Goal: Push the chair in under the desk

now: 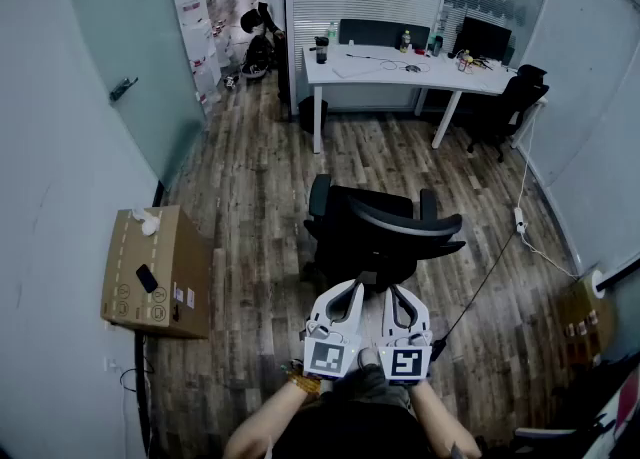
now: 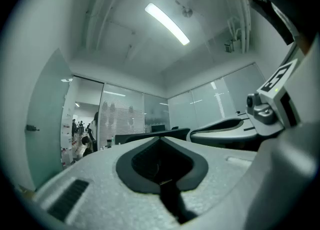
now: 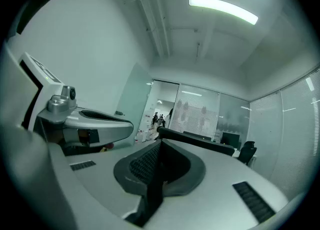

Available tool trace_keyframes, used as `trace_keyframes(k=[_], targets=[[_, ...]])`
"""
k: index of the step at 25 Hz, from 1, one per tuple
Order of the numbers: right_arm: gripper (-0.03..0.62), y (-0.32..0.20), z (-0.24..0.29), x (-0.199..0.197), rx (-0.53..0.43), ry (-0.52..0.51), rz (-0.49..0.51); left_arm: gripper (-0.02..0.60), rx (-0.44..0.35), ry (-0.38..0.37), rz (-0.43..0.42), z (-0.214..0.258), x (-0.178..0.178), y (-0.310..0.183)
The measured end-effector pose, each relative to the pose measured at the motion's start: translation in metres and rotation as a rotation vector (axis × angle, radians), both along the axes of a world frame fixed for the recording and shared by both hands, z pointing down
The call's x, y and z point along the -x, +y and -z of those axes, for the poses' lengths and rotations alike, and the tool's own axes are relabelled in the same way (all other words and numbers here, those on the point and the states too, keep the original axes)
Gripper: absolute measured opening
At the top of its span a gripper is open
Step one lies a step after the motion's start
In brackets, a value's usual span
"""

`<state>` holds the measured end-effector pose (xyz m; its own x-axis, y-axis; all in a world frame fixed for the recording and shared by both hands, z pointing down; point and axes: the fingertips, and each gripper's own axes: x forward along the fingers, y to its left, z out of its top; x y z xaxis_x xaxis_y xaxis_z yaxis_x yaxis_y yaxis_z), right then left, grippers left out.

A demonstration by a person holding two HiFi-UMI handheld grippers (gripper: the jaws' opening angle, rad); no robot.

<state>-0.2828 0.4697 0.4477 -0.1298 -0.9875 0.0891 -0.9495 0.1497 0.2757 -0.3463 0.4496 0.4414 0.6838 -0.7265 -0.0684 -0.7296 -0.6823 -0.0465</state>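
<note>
A black office chair (image 1: 385, 232) stands in the middle of the wooden floor, its back toward me and well short of the white desk (image 1: 400, 72) at the far wall. My left gripper (image 1: 350, 289) and right gripper (image 1: 398, 292) are side by side just behind the backrest, both shut with nothing between the jaws. Whether they touch the chair I cannot tell. In the left gripper view the shut jaws (image 2: 160, 141) point level at the backrest's top edge (image 2: 145, 136). The right gripper view shows the same: shut jaws (image 3: 160, 146) and the backrest edge (image 3: 200, 143) beyond.
A cardboard box (image 1: 158, 272) with a phone on it sits at the left wall. Another black chair (image 1: 510, 107) stands at the desk's right end, near a monitor (image 1: 483, 39). A power strip and cable (image 1: 519, 219) lie on the floor at right. People stand in the far corridor.
</note>
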Motion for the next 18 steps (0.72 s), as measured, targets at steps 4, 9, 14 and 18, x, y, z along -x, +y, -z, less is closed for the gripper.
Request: trace_keyframes(k=[4, 9, 14, 18], targets=[[0.0, -0.015, 0.001, -0.001, -0.008, -0.038, 0.021, 0.0, -0.007, -0.017, 0.012, -0.003, 0.001, -0.013], [0.003, -0.032, -0.006, -0.005, -0.005, -0.047, 0.063, 0.0, 0.01, -0.047, 0.024, -0.014, -0.01, -0.035], [0.003, -0.045, -0.003, -0.013, 0.003, -0.041, 0.067, 0.0, 0.009, -0.047, 0.013, -0.013, -0.029, -0.046], [0.003, -0.059, -0.006, -0.027, 0.02, -0.051, 0.069, 0.0, 0.013, -0.05, 0.016, -0.013, -0.043, -0.058]])
